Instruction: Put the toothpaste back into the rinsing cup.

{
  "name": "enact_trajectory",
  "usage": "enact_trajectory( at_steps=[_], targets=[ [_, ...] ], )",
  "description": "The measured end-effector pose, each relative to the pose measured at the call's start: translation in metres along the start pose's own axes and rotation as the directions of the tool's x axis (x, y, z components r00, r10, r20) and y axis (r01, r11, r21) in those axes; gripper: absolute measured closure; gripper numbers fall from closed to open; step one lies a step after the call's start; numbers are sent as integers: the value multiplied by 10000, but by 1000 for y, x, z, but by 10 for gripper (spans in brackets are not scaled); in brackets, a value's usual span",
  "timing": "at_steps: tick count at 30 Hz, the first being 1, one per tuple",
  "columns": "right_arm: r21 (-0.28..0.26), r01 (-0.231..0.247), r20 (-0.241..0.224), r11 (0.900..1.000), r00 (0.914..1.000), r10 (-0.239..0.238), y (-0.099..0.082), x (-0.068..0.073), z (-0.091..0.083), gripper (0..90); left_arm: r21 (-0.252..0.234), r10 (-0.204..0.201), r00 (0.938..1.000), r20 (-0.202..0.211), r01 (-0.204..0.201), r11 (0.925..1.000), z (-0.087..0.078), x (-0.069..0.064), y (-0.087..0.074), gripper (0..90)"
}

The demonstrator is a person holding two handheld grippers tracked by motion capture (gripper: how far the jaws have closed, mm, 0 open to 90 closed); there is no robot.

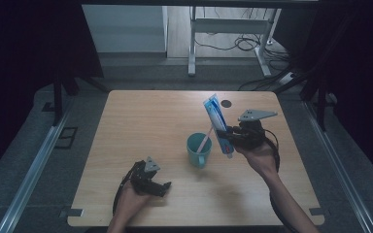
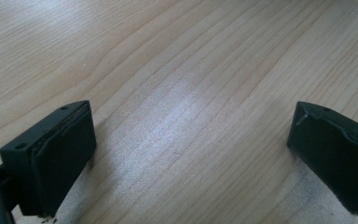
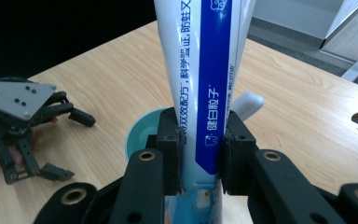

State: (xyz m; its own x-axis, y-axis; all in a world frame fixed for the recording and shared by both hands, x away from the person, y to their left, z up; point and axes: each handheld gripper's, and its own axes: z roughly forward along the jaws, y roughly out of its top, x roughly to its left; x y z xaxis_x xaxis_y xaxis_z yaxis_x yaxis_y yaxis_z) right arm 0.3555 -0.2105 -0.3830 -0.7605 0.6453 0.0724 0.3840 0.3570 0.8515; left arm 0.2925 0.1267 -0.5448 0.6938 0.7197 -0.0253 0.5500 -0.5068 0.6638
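A blue and white toothpaste tube (image 1: 217, 122) stands nearly upright above the table, cap end down, with my right gripper (image 1: 232, 138) shut on its lower part. In the right gripper view the black pads (image 3: 173, 154) squeeze the tube (image 3: 205, 88) from both sides. Just left of the tube a teal mug (image 1: 198, 149) stands with a pink toothbrush (image 1: 205, 139) leaning in it; the mug's rim (image 3: 137, 133) shows behind the jaws. My left gripper (image 1: 165, 188) rests low at the table's front left, open, its jaws (image 2: 186, 154) wide apart over bare wood.
The wooden table (image 1: 145, 121) has a dark round hole (image 1: 226, 103) near its far right edge. Metal table legs and cables lie on the floor beyond the table. Dark curtains hang at both sides.
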Motion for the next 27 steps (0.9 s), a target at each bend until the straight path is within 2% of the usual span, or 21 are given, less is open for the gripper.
enact_trajectory(
  at_steps=[27],
  targets=[
    [-526, 112, -78, 9986, 9999, -117, 22, 14, 30, 726, -5, 9, 10000, 3, -9, 10000, 0, 0, 0, 11]
  ],
)
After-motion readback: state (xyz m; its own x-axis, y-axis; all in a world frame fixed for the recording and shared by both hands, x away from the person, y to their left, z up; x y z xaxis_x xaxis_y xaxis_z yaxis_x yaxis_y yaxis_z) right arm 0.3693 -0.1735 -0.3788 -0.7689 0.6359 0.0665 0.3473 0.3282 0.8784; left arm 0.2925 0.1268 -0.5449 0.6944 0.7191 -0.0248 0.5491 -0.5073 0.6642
